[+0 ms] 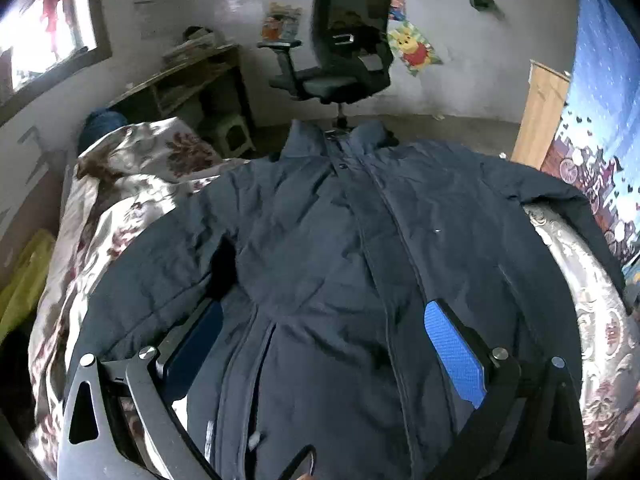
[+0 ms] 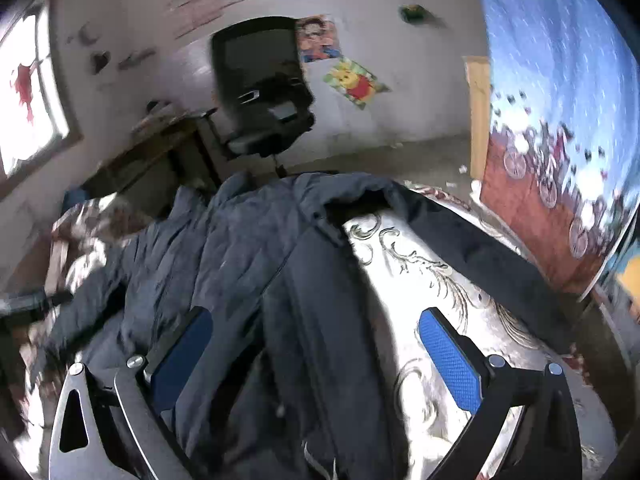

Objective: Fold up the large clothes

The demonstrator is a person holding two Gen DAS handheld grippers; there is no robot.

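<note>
Left wrist view: the dark jacket [image 1: 332, 240] lies front-up on the bed [image 1: 592, 320], collar at the far end, with both the left gripper [image 1: 324, 344] and right gripper [image 2: 316, 356] open-jawed over its hem. Looks padded, soft and bulky, probably a bit slippery. I'd pinch the sleeve [image 2: 480, 248] right of the right jaws.

Dark jacket spread across a patterned bed

The bed [image 2: 432, 276], under a silvery scroll-print cover, carries a navy jacket [image 1: 340, 240] lying front-up ahead of both tongs; a floral quilt [image 1: 132, 184], apparently bunched, sits beyond the left tongs.
</note>
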